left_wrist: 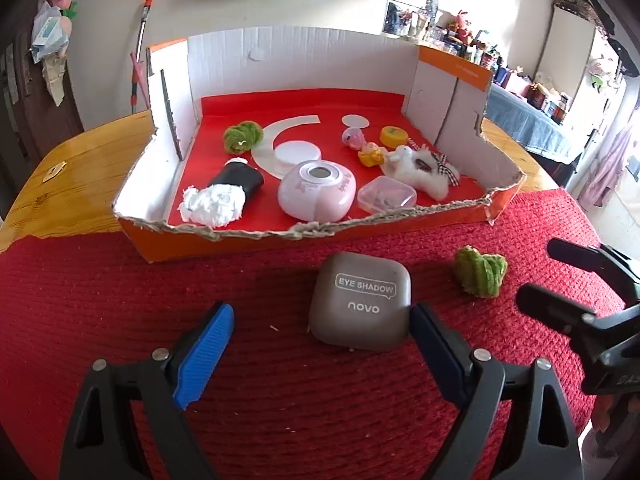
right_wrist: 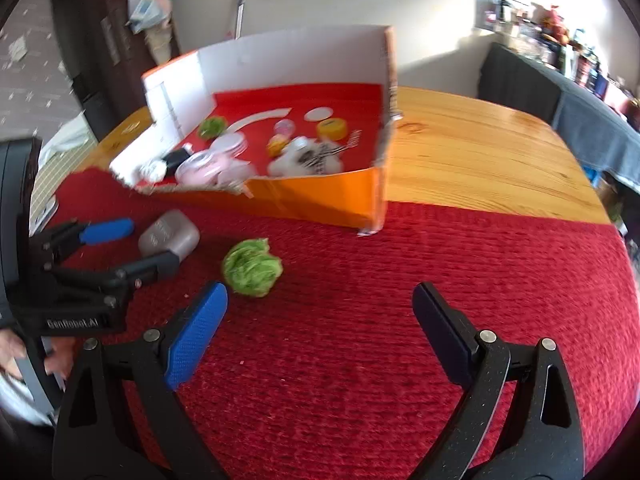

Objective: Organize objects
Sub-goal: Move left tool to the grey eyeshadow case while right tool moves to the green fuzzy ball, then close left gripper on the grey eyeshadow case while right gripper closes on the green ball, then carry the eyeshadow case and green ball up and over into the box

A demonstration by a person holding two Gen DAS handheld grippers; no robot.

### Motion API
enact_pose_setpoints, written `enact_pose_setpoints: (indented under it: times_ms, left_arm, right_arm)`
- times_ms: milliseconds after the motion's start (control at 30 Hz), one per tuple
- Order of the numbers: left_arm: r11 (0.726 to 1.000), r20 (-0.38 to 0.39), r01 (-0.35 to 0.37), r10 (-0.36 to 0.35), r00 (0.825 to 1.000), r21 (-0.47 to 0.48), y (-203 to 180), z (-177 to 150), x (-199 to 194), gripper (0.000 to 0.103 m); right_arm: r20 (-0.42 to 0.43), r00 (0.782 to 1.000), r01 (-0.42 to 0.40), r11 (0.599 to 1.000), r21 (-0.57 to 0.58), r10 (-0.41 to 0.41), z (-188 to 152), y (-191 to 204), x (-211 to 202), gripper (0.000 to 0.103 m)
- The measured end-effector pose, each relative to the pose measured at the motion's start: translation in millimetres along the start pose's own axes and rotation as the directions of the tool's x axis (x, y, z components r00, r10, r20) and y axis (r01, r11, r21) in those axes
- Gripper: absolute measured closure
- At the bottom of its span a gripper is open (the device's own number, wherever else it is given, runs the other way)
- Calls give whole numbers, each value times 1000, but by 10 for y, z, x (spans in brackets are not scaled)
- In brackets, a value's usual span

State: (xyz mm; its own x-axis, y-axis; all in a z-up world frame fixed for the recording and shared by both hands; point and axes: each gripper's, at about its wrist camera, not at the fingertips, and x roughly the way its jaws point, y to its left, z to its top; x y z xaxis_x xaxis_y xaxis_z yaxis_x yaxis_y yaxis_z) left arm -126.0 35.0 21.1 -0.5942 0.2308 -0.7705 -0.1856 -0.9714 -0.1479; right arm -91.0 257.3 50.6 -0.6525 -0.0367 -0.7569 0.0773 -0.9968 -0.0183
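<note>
A grey-brown eye shadow case (left_wrist: 360,300) lies flat on the red knitted mat, in front of the box. My left gripper (left_wrist: 320,344) is open around it: the dark right pad is at the case's right edge, while the blue left pad stands well clear. In the right wrist view the case (right_wrist: 172,232) sits between the left gripper's (right_wrist: 153,244) fingers. A green fuzzy ball (left_wrist: 480,272) (right_wrist: 252,268) rests on the mat to the right of the case. My right gripper (right_wrist: 320,320) (left_wrist: 540,270) is open and holds nothing, with the ball just ahead of its blue pad.
An orange cardboard box (left_wrist: 280,234) (right_wrist: 320,196) with a torn front rim and red lining holds another green ball (left_wrist: 242,136), a pink round device (left_wrist: 316,190), a clear case (left_wrist: 386,196), a white plush (left_wrist: 416,168) and small toys. Bare wooden table (right_wrist: 480,152) lies right of the box.
</note>
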Motion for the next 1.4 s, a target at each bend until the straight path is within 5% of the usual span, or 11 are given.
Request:
enact_pose_setpoints:
  times_ms: [300,500,567,1233,1400]
  left_arm:
    - [996,5,40,-41,999,75,-52,15,-4,30]
    - [990,1,96,-97,995,107,-122,11,-7,51]
    - [988,2,113,-114,994,109,-127,9,-7,51]
    - [980,74,171,-179,981,97,-78,-13,-419,51]
    - [976,121,187,-200,972,107,-43,247,-656,51]
  right_arm:
    - [-33,999,-15,995,-99,12,77,180,143,24]
    - [-52,999,-23,989,-148,15,81,283,238,50]
    - [-50,998,-40,985,-165,32,70,318,252,73]
    - [13,996,-87,978,-187,91,36,548,-51,73]
    - [57,995,-72,979,-189,84,253,574,-264,73]
